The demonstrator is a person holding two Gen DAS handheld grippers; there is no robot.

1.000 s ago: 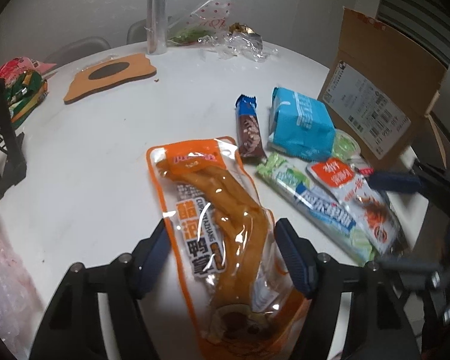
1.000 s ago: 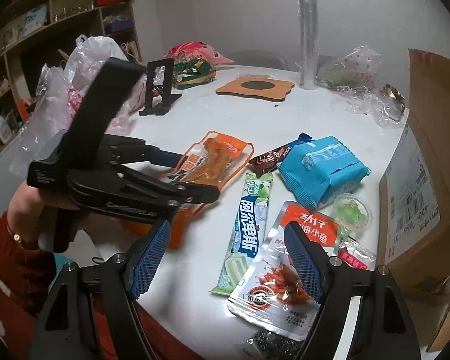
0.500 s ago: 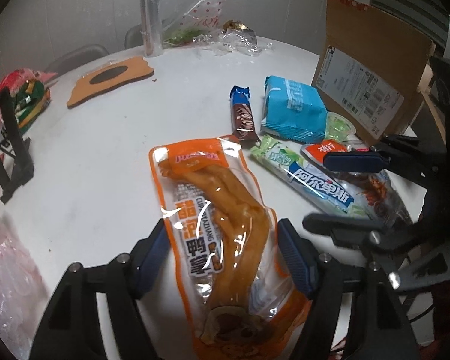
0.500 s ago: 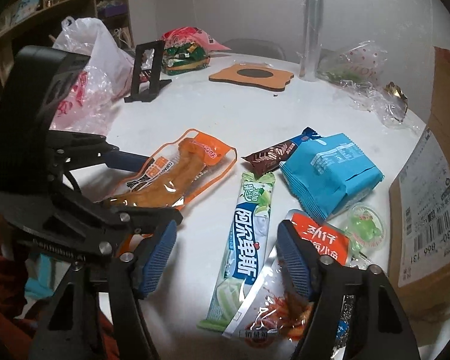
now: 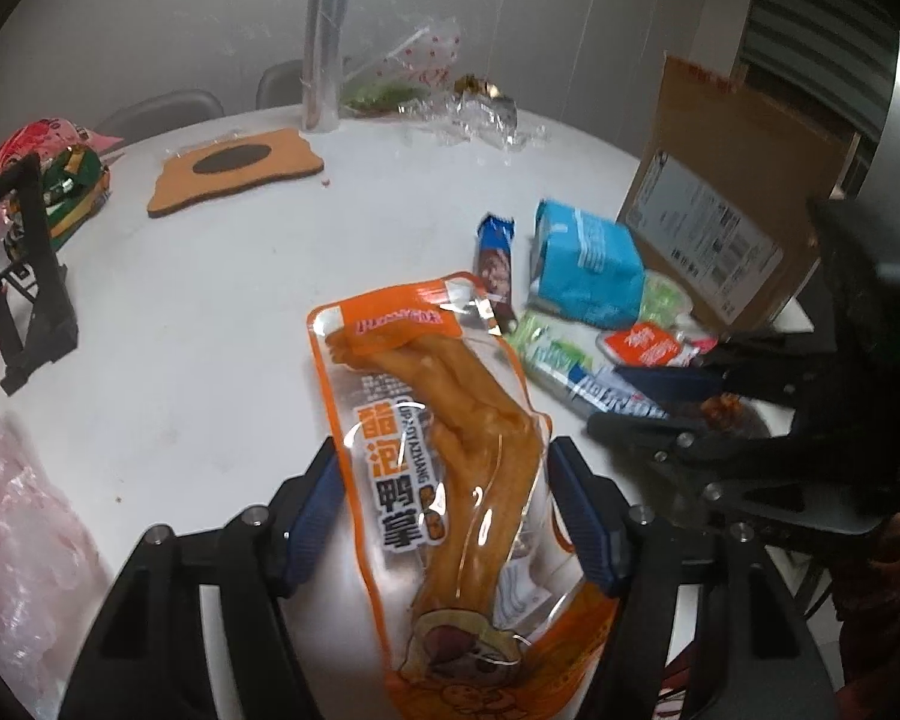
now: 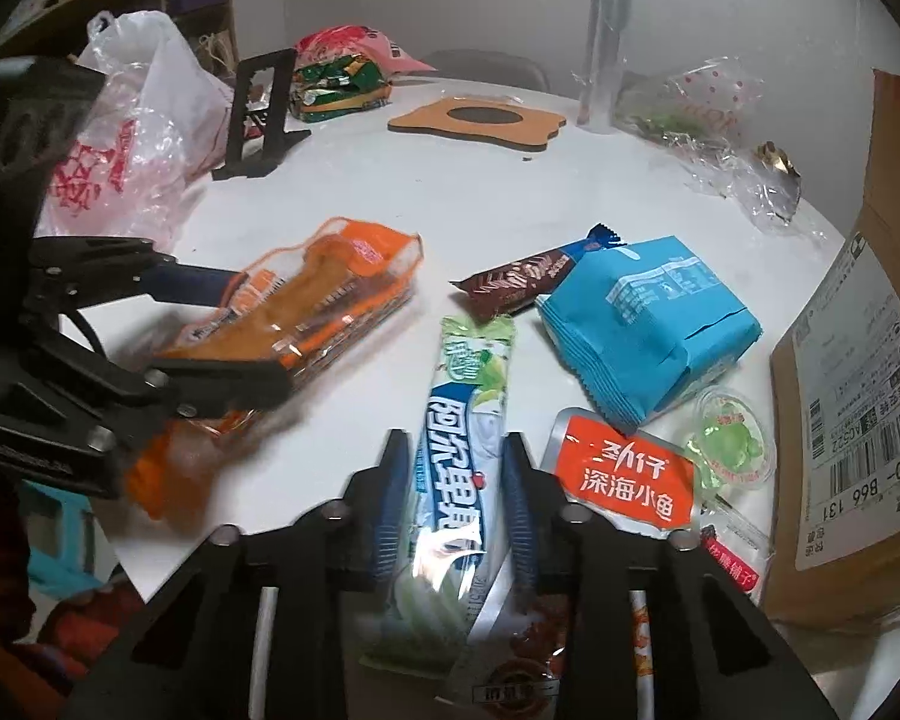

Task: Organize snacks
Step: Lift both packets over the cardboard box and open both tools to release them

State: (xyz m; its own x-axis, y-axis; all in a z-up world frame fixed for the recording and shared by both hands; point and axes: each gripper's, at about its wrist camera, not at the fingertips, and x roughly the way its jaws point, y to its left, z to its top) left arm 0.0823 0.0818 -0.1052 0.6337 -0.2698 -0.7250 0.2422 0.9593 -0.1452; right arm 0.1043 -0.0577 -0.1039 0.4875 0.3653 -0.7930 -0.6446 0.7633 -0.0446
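An orange clear-windowed snack pack point(image 5: 426, 396) lies lengthwise between the blue pads of my left gripper point(image 5: 450, 498). Its jaws are closing and the pads press the pack's edges. In the right wrist view the same pack point(image 6: 330, 282) hangs tilted above the white table point(image 6: 450, 192) in the left gripper point(image 6: 258, 336). My right gripper point(image 6: 455, 480) is shut on the lower half of a long green-and-white candy pack point(image 6: 468, 384), which still lies on the table. The left wrist view shows the right gripper point(image 5: 624, 402) over that candy pack point(image 5: 546, 354).
Beside the candy pack lie a brown chocolate bar point(image 6: 516, 279), a blue pack point(image 6: 642, 324), a red fish snack pouch point(image 6: 624, 480) and a green jelly cup point(image 6: 729, 444). A cardboard box point(image 6: 858, 390) stands at the right. A black stand point(image 6: 258, 114), a plastic bag point(image 6: 132, 120) and a cork coaster point(image 6: 480, 120) sit farther back.
My right gripper came down over the green-and-white candy pack and shut on it. The left gripper raised the orange pack, which now tilts off the table.
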